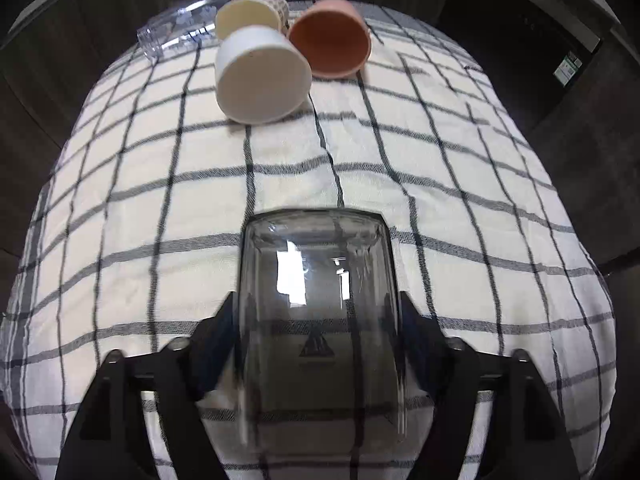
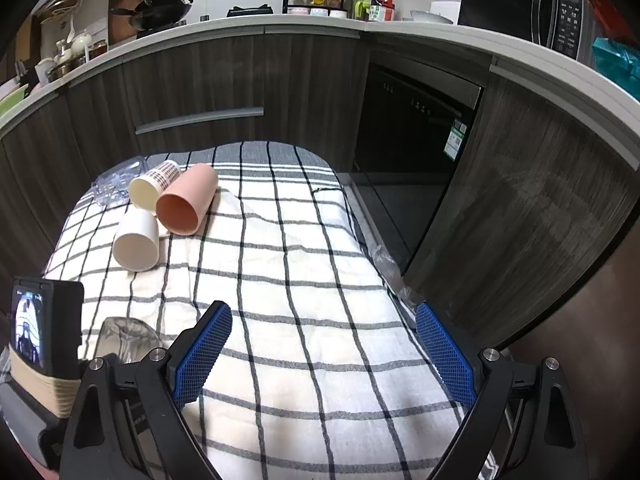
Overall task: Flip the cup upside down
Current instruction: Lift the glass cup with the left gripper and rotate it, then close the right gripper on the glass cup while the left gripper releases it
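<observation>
Jaws: left gripper (image 1: 318, 316) clamped on clear glass cup (image 1: 320, 320), lower centre of frame, over checked cloth (image 1: 440, 180). Right gripper (image 2: 324, 348) spread apart, holding nothing. White cup (image 1: 262, 76) on its side, upper centre.

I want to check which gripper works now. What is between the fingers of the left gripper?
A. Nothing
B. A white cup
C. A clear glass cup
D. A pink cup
C. In the left wrist view the left gripper has its fingers on both sides of the clear glass cup, while the white cup and the pink cup lie on their sides far off on the checked cloth.
</observation>
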A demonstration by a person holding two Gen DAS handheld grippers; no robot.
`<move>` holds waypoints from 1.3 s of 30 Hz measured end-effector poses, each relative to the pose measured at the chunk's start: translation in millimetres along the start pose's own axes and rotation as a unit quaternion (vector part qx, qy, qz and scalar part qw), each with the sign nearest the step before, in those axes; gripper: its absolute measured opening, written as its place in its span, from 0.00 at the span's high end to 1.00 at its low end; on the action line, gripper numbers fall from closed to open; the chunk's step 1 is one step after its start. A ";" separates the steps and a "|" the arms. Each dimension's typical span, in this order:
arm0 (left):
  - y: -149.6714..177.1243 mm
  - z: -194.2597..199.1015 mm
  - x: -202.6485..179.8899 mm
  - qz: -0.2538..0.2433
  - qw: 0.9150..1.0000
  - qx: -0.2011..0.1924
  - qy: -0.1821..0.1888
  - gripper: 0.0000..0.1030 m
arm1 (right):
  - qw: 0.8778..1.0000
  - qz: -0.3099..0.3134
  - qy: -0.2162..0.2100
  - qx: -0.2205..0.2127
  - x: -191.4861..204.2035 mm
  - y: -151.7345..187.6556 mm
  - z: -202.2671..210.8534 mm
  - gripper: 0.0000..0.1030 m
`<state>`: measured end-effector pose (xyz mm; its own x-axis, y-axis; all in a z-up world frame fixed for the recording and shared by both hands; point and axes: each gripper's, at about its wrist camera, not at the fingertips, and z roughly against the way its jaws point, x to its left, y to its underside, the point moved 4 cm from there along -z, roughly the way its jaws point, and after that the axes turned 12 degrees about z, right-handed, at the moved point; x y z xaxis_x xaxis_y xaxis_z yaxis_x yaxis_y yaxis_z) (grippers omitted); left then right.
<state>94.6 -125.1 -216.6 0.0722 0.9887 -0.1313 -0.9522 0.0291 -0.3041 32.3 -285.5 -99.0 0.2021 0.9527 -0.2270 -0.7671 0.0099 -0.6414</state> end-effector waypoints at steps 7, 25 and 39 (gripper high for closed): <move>-4.3 44.1 2.0 -0.008 0.999 -0.030 0.031 0.14 | 1.000 0.007 -0.011 -0.010 3.2 -16.4 19.6 0.09; -17.6 141.4 111.6 0.073 0.979 -0.186 -0.023 0.00 | 0.975 0.067 -0.162 0.139 106.5 -68.4 -13.3 0.10; -25.7 116.3 173.5 0.138 0.974 -0.179 -0.027 0.00 | 0.937 0.114 -0.174 0.280 183.3 -46.4 -73.9 0.10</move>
<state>97.1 62.9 -121.9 -0.1961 0.9583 -0.2079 -0.7678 -0.2819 -0.5754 150.0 -133.8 -165.0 -0.1412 0.9900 0.0033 -0.9853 -0.1402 -0.0980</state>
